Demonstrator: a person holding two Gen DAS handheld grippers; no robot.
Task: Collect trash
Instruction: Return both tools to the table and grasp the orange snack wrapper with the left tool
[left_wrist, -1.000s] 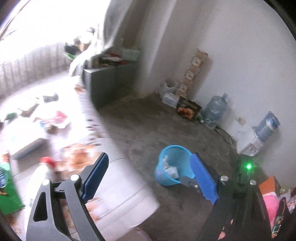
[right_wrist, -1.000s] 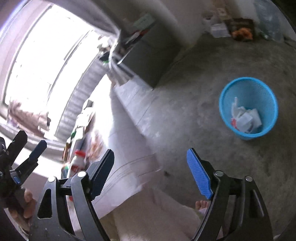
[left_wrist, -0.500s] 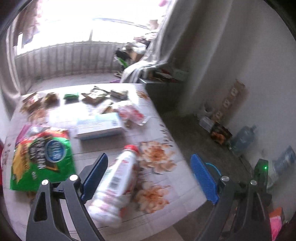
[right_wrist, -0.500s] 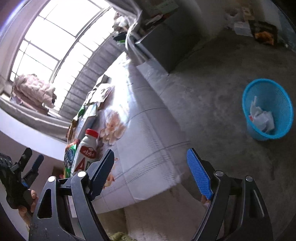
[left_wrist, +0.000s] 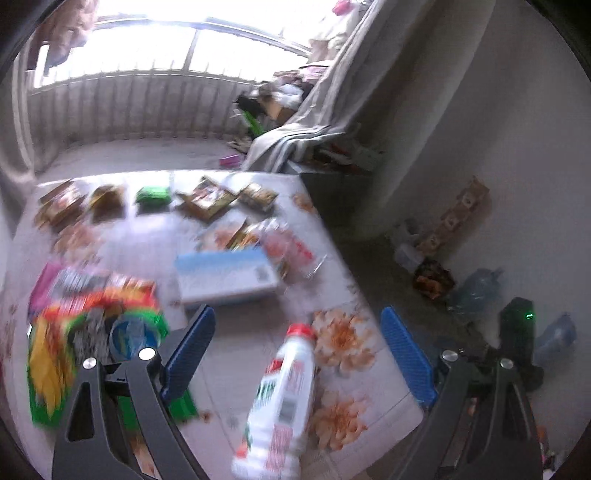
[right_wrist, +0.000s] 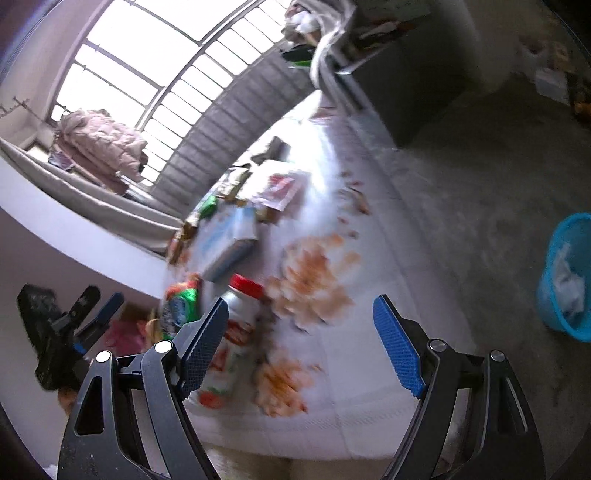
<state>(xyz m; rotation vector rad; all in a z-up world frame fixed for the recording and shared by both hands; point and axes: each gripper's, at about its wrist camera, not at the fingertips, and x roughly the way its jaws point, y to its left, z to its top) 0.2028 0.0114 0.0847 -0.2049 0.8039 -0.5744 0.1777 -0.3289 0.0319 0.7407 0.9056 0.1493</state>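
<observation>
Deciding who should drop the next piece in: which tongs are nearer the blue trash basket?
Right. The blue trash basket stands on the floor beside the right tongs, off their right side. The left tongs hang over the table, basket out of their view.

A barred window (right_wrist: 155, 70) is seen behind the scene, with a pink quilted jacket (right_wrist: 103, 147) laid on its sill. A grey curtain (left_wrist: 332, 110) is draped beside a dark cabinet (right_wrist: 406, 92), and water jugs (left_wrist: 476, 288) are stood against the wall.

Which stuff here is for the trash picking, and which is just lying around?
For the job:
white bottle with red cap
green snack bag
blue box
blue bin

Just lying about:
pink jacket
big water jug
curtain
</observation>
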